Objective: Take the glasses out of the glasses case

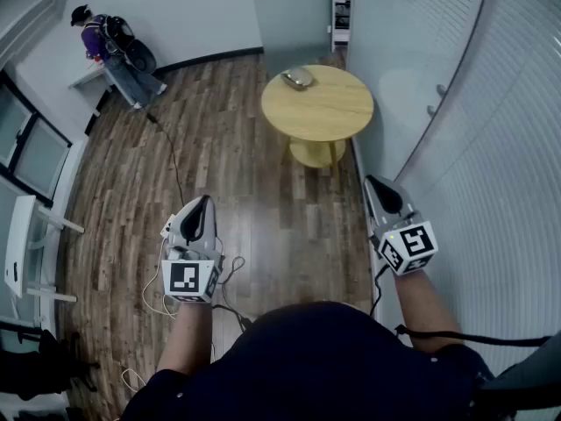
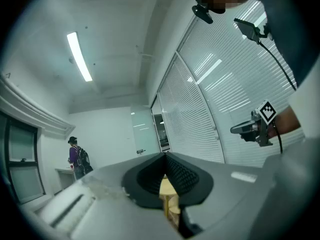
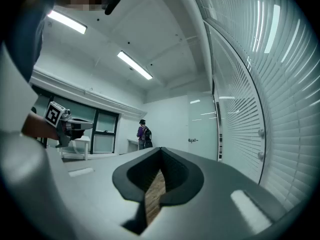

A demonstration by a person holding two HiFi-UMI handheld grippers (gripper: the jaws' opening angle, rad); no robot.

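A grey glasses case (image 1: 299, 79) lies on the far side of a round wooden table (image 1: 329, 112) ahead of me. It looks closed; no glasses show. My left gripper (image 1: 201, 205) is held over the wood floor, well short of the table, jaws shut and empty. My right gripper (image 1: 374, 185) hangs near the table's near right side, beside the blinds wall, also shut with nothing in it. In the left gripper view the left gripper (image 2: 164, 155) has its pads meeting, with the table's yellow base behind. The right gripper (image 3: 160, 150) likewise shows closed pads over floor.
A person with a backpack (image 1: 112, 46) stands at a white desk far left. Cables (image 1: 171, 160) trail over the floor. A white table (image 1: 31, 244) stands at the left. Curved blinds wall (image 1: 491, 147) runs along the right. A door (image 1: 285, 7) is behind the table.
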